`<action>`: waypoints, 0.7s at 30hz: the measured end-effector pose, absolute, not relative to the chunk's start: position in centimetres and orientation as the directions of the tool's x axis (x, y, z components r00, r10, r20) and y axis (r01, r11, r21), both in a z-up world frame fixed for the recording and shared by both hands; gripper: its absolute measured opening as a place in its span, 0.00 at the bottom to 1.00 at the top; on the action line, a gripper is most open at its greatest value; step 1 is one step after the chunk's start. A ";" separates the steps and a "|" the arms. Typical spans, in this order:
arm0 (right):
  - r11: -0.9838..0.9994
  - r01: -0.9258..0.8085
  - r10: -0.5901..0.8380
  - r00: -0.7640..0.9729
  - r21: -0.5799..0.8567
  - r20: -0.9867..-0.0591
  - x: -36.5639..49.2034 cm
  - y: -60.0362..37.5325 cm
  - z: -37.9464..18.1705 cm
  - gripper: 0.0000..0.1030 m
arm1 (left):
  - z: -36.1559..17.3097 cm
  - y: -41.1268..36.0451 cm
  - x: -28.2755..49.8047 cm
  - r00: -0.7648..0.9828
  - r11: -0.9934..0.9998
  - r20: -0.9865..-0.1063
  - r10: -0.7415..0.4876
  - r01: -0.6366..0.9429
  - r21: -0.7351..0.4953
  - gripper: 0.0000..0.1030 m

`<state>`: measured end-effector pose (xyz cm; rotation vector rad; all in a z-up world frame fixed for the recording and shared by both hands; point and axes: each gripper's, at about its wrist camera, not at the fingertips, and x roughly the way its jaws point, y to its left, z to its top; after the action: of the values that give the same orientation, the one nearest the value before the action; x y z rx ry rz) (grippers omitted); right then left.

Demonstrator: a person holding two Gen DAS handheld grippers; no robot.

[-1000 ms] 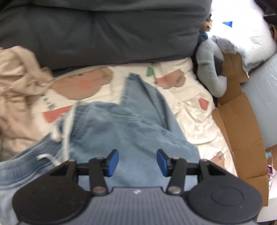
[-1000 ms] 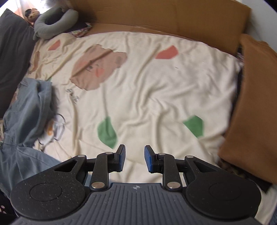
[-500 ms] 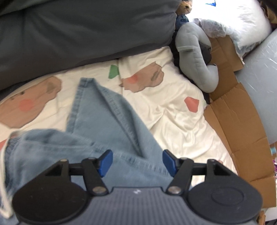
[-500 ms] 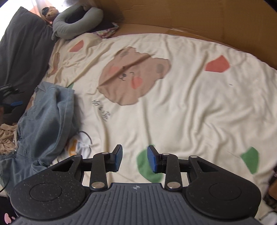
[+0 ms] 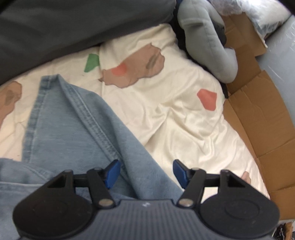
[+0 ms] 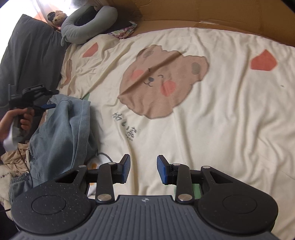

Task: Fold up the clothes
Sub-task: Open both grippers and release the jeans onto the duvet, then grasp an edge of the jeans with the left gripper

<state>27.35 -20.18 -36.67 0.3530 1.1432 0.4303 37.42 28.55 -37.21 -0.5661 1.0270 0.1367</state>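
Light blue jeans [image 5: 73, 129] lie crumpled on the cream bear-print sheet [image 5: 184, 120]. My left gripper [image 5: 145, 166] hovers low over one leg near its seam; its jaws are closing, denim lies between them, and the pads do not press on it. In the right wrist view the jeans [image 6: 62, 129] are bunched at the left, and a hand [image 6: 20, 118] holds the left gripper [image 6: 44, 105] at their far end. My right gripper [image 6: 142, 166] stands open over bare sheet [image 6: 202, 129] to the right of the jeans, with nothing between its fingers.
A dark grey pillow [image 5: 73, 27] runs along the sheet's far side. A grey neck pillow [image 5: 208, 40] and brown cardboard [image 5: 258, 120] border the right. A beige garment [image 6: 12, 158] lies beside the jeans. More cardboard [image 6: 202, 13] lines the far edge.
My left gripper moved right and down along the jeans leg, its jaws wider; the beige garment left its view. My right gripper sank and shifted left over the sheet, jaws slightly wider.
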 end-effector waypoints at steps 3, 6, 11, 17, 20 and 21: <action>0.850 -0.158 0.524 0.347 0.502 -0.778 28.7 -19.1 -37.2 0.38 | -37.9 28.2 38.0 0.525 0.846 -0.836 -0.156 -0.366 -0.388 0.48; 0.837 -0.163 0.545 0.343 0.523 -0.765 29.9 -18.1 -37.8 0.38 | -38.2 27.9 38.5 0.533 0.853 -0.835 -0.139 -0.364 -0.374 0.07; 0.812 -0.180 0.581 0.332 0.555 -0.743 31.0 -16.3 -38.3 0.38 | -36.4 27.2 38.6 0.554 0.869 -0.819 -0.148 -0.323 -0.375 0.03; 0.791 -0.199 0.610 0.315 0.578 -0.727 31.2 -14.6 -38.4 0.38 | -33.9 25.6 37.9 0.591 0.877 -0.779 -0.209 -0.239 -0.417 0.02; 0.784 -0.207 0.620 0.313 0.585 -0.719 31.1 -14.4 -38.2 0.38 | -32.7 24.4 37.5 0.612 0.872 -0.745 -0.265 -0.178 -0.456 0.02; 0.781 -0.208 0.623 0.314 0.589 -0.717 31.1 -14.4 -38.1 0.38 | -32.2 23.9 37.5 0.618 0.868 -0.732 -0.287 -0.154 -0.471 0.02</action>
<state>31.10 -14.40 -38.14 0.4284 1.1274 0.5698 37.48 23.88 -32.18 -0.5317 0.9125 -0.0805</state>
